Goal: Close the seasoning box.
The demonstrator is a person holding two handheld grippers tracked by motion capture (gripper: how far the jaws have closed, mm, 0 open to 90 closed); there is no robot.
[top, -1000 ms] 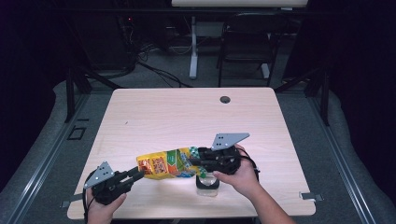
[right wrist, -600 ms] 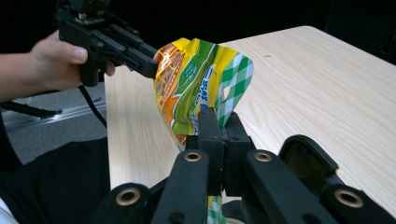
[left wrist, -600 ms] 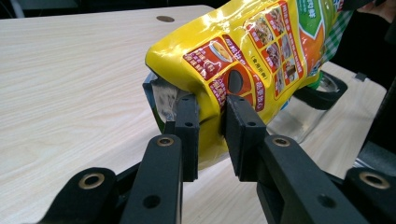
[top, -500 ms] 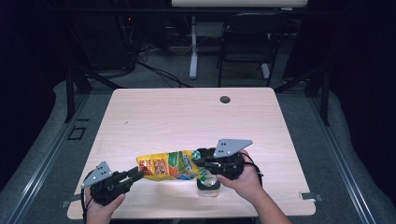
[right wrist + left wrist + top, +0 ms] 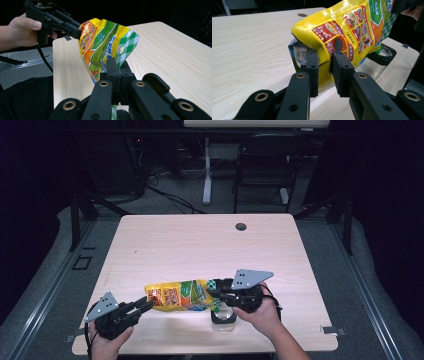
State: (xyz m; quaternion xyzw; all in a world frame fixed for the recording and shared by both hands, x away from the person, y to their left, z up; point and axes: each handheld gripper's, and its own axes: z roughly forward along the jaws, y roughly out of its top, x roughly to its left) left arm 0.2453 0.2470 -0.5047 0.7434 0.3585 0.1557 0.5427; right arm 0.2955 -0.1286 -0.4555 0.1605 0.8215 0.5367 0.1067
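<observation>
Yellow snack bag (image 5: 177, 295), glossy foil printed with red panels of food pictures, a green band across its middle and a green-and-white checked end (image 5: 128, 45). It is held off the wooden table (image 5: 200, 245) near the front edge, stretched lengthwise between the two grippers. The yellow end is pinched and creased, and a silvery inner lining (image 5: 299, 51) shows at a fold there. The checked end hangs just above a clear jar (image 5: 224, 317) with a black rim, possibly touching it; the jar stands upright on the table.
</observation>
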